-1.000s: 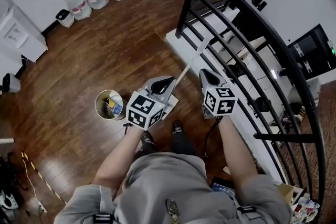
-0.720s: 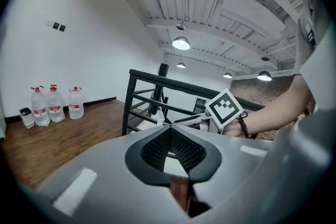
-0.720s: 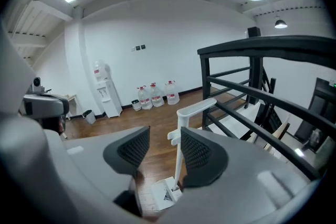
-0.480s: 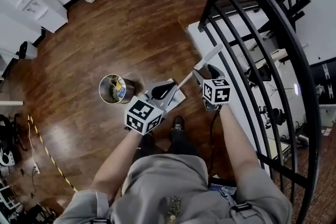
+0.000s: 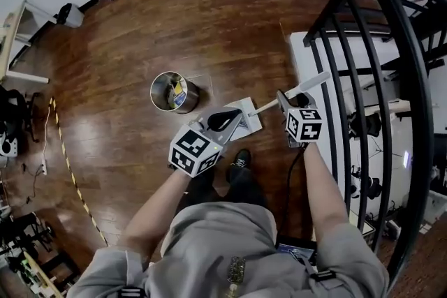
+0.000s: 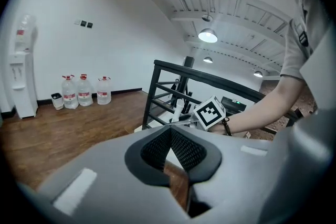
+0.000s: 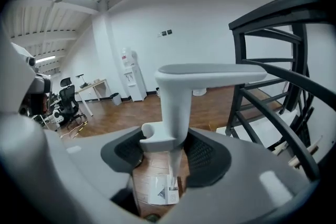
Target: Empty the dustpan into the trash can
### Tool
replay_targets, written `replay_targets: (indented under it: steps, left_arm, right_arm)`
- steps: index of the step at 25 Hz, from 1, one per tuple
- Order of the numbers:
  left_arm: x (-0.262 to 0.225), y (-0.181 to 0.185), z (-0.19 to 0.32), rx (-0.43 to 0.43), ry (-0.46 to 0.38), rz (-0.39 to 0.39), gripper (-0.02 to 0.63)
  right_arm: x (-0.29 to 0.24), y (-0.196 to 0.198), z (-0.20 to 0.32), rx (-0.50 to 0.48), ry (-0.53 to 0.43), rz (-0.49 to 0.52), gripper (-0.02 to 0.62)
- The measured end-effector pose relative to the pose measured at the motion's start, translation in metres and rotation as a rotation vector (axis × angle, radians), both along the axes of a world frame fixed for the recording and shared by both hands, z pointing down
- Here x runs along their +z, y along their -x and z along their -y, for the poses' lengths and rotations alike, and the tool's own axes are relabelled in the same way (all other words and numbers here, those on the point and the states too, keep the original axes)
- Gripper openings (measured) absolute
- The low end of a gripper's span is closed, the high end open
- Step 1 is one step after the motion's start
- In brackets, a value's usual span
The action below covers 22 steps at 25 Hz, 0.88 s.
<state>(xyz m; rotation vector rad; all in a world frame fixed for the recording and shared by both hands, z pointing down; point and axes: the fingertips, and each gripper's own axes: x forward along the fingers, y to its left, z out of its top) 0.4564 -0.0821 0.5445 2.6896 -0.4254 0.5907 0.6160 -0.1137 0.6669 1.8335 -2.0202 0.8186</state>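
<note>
The right hand-held gripper (image 5: 285, 100) has the dustpan's long white handle (image 7: 176, 107) standing between its jaws. These have just been closing, and they sit fairly wide with their dark pads against the sides of the handle's thick upper part, so the grip is on the handle. From there the handle runs down to the white dustpan (image 5: 246, 123), which is low at the wooden floor (image 5: 140, 31), just beside the metal trash can (image 5: 187, 100) and not over it; whether it rests on the boards cannot be told.

The left hand-held gripper (image 5: 236, 115) points down at the near edge of the dustpan. Its jaws are pressed together at the tips, with nothing visibly caught between them, and whether the tips touch the dustpan is not clear. The black stair railing (image 5: 363, 45) stands close on the right.
</note>
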Motion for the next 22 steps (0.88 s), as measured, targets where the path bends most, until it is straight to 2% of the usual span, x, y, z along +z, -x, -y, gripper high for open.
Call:
replay_targets:
  steps: [5, 9, 14, 22]
  left_arm:
    - [0.000, 0.024, 0.003, -0.077, -0.015, 0.035, 0.005]
    - [-0.005, 0.043, 0.004, -0.085, -0.049, 0.057, 0.005]
    - [-0.023, 0.093, 0.009, -0.175, -0.087, 0.033, 0.005]
    - [-0.043, 0.142, 0.029, -0.274, -0.139, -0.029, 0.005]
  right_arm:
    - [-0.013, 0.019, 0.012, -0.058, -0.019, -0.032, 0.218]
    - [-0.048, 0.047, 0.024, -0.130, -0.074, -0.096, 0.218]
    - [-0.112, 0.093, 0.041, -0.202, -0.154, -0.146, 0.218]
    - [-0.212, 0.127, 0.073, -0.195, -0.266, -0.149, 0.218]
